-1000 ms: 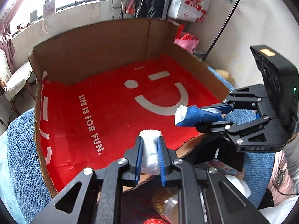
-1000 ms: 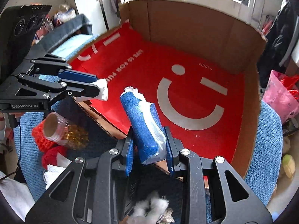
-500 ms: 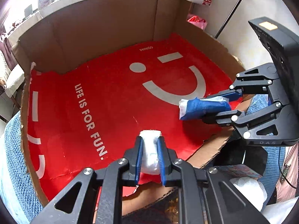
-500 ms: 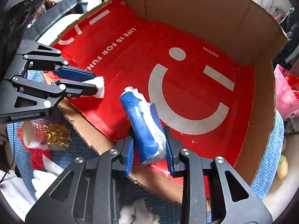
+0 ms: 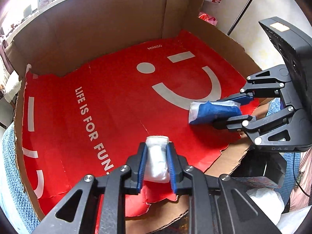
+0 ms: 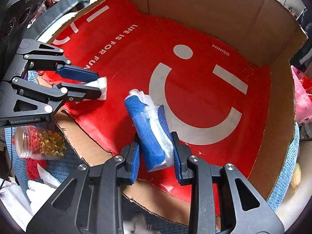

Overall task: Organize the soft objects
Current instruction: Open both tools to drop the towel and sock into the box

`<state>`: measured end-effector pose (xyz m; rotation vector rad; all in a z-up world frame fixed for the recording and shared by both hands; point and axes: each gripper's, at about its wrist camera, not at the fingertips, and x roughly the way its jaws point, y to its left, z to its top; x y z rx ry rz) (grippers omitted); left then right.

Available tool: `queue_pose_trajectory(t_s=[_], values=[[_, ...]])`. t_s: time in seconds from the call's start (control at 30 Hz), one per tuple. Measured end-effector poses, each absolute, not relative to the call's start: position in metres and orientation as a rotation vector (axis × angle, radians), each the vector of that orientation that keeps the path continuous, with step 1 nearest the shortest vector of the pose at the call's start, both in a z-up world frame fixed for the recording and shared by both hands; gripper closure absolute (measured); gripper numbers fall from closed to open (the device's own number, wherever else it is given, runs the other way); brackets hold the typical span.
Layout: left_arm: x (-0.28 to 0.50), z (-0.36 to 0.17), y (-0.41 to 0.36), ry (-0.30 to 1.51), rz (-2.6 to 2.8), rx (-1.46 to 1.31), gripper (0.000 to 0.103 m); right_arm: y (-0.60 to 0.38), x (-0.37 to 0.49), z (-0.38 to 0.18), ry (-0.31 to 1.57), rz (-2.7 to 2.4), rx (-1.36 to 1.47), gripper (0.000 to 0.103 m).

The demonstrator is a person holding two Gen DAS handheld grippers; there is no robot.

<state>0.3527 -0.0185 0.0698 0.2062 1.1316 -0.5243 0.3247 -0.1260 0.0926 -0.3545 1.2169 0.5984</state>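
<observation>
Your left tongs (image 5: pixel 157 162), just loosening, are holding the white soft pack (image 5: pixel 157 160) over the red box floor (image 5: pixel 109 101); your right tongs (image 6: pixel 157 156) are gripping the blue roll (image 6: pixel 148 132), pointing inward.
</observation>
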Motion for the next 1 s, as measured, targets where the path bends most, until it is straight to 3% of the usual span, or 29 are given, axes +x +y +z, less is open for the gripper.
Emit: queue_pose_trajectory(t_s=[0.4, 0.47, 0.53, 1.0], values=[[0.354, 0.071, -0.015, 1.12, -0.516, 0.209, 0.05, -0.119, 0.33, 0.09, 1.229, 0.618, -0.356, 0.072], [0.353, 0.073, -0.013, 1.113, -0.517, 0.203, 0.047, -0.12, 0.332, 0.09, 1.233, 0.623, -0.345, 0.065], [0.353, 0.076, -0.012, 1.103, -0.515, 0.202, 0.041, -0.122, 0.334, 0.09, 1.234, 0.628, -0.337, 0.042], [0.333, 0.112, 0.004, 1.0, -0.468, 0.155, 0.018, -0.131, 0.323, 0.112, 1.173, 0.611, -0.29, 0.041]])
